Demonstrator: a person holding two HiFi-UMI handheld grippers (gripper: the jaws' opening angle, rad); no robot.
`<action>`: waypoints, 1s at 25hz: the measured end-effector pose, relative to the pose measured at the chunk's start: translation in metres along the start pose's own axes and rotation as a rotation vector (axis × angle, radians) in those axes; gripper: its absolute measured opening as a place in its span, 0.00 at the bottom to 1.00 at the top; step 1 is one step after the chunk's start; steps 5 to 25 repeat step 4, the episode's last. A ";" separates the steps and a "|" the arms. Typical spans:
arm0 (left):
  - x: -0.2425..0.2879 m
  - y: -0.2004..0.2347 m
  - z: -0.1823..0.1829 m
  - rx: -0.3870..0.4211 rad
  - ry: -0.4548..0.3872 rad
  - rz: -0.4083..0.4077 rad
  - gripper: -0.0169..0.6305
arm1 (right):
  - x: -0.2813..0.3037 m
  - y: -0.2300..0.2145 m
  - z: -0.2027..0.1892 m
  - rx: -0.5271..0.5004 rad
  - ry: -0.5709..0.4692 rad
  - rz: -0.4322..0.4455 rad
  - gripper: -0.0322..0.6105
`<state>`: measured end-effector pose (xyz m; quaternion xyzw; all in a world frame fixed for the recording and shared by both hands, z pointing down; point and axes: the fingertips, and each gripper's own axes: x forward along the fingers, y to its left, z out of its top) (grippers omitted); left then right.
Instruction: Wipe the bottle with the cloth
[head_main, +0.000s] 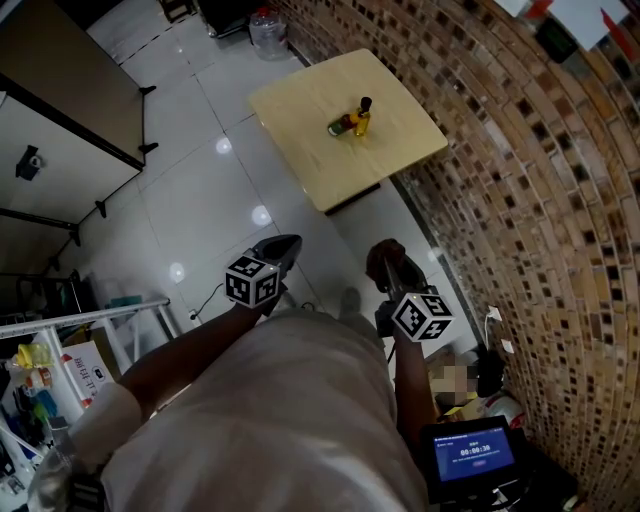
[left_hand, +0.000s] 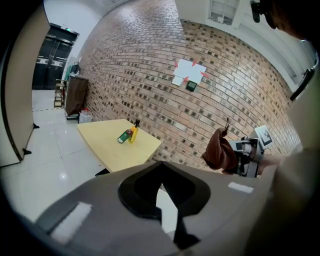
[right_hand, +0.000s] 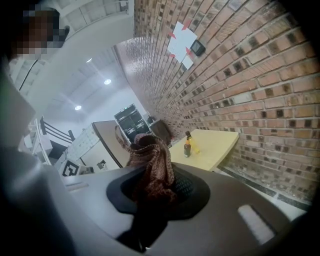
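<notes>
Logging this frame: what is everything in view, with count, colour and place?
table: one, pale yellow, against the wall
bottles: two, one yellow and upright, one green-labelled beside it, mid-table
wall: one, brown brick, right side
paper: a few white sheets with red tape, on the wall
jug: one, clear with a red cap, on the floor beyond the table
floor: white glossy tiles
rack: one, white, lower left, holding mixed items
screen: one, blue, lower right
cloth: one, brown, in the right gripper's jaws
left gripper: grey, shut, empty
right gripper: grey, shut on the cloth
</notes>
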<state>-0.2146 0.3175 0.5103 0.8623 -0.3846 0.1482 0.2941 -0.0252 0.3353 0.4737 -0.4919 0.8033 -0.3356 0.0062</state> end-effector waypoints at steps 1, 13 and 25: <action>0.000 0.000 0.000 -0.002 0.000 0.001 0.05 | -0.001 0.000 0.000 0.003 -0.003 0.000 0.17; 0.000 -0.001 -0.001 -0.010 0.001 0.004 0.05 | -0.002 -0.001 0.002 0.010 -0.011 0.003 0.17; 0.000 -0.001 -0.001 -0.010 0.001 0.004 0.05 | -0.002 -0.001 0.002 0.010 -0.011 0.003 0.17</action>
